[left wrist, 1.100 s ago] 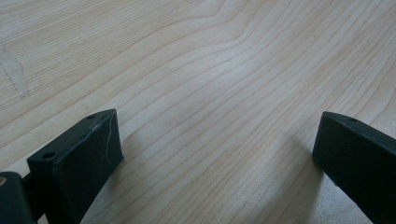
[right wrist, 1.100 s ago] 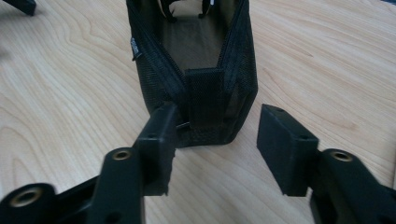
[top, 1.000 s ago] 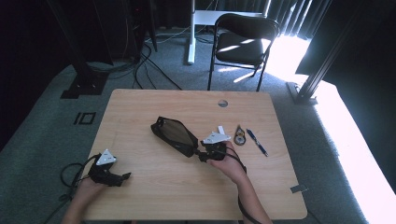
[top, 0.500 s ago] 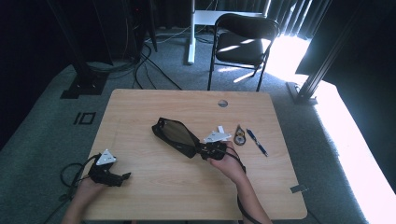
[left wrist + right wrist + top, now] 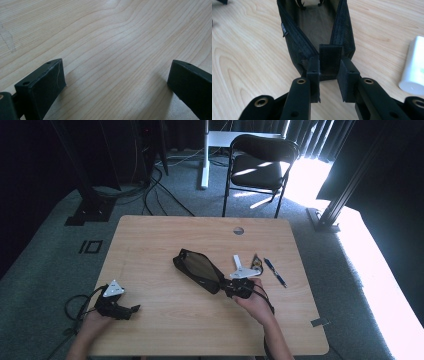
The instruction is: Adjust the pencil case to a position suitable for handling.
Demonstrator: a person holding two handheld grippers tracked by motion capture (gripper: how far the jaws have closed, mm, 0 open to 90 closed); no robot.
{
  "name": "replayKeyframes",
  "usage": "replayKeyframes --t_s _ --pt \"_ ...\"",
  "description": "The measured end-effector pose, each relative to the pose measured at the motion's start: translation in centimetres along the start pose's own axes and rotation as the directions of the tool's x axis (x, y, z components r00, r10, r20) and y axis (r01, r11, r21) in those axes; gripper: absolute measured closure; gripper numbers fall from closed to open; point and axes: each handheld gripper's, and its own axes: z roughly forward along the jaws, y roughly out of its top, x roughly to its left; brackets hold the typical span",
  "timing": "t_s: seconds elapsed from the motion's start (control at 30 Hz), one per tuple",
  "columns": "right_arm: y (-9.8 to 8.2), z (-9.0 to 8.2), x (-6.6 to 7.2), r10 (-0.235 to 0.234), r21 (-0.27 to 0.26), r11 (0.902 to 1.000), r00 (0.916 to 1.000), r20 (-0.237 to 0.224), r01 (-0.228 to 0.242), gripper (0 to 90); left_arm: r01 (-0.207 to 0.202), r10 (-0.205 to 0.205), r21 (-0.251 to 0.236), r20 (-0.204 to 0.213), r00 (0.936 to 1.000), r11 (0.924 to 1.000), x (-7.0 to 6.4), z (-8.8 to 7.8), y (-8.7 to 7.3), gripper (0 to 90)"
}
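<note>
A black zip pouch (image 5: 197, 270) lies open in the middle of the wooden table (image 5: 165, 235), its brownish lining showing. My right gripper (image 5: 227, 289) is at the pouch's near right end. In the right gripper view the gripper (image 5: 329, 72) is shut on the black fabric tab (image 5: 330, 58) at the end of the pouch (image 5: 294, 42), where the open zipper sides meet. My left gripper (image 5: 120, 309) rests near the table's front left corner. Seen from the left gripper view it (image 5: 117, 77) is open over bare wood, with nothing between its jaws.
A white oblong object (image 5: 414, 75) lies on the table just right of the pouch's end. A blue pen (image 5: 275, 272) and a small brownish item (image 5: 256, 264) lie right of the right gripper. A round cable hole (image 5: 238, 230) is at the far edge. A black chair (image 5: 260, 165) stands beyond.
The right hand and its gripper have shifted slightly to the right and toward the front edge, still holding the pouch's end. The left gripper has not moved.
</note>
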Motion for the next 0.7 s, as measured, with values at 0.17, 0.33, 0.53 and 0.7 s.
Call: replayKeyframes --t_s 0.17,0.33,0.53,0.7 --pt "-0.9 -1.2 -0.1 0.023 -0.003 0.9997 0.9994 0.024 -0.023 72.8 0.0 0.0 0.0 0.0 1.0 1.0 0.0 0.0 0.0 1.6" --pt "-2.1 -2.4 -0.2 0.052 -0.018 0.9985 0.9978 0.041 -0.051 72.8 0.0 0.0 0.0 0.0 1.0 1.0 0.0 0.0 0.0 1.6" --pt "-3.2 -3.6 0.1 0.066 -0.03 0.9975 0.9955 0.068 -0.064 72.8 0.0 0.0 0.0 0.0 1.0 1.0 0.0 0.0 0.0 1.6" --pt "-4.0 -4.6 0.1 0.083 -0.03 0.9963 0.9936 0.076 -0.081 72.8 0.0 0.0 0.0 0.0 1.0 1.0 0.0 0.0 0.0 1.6"
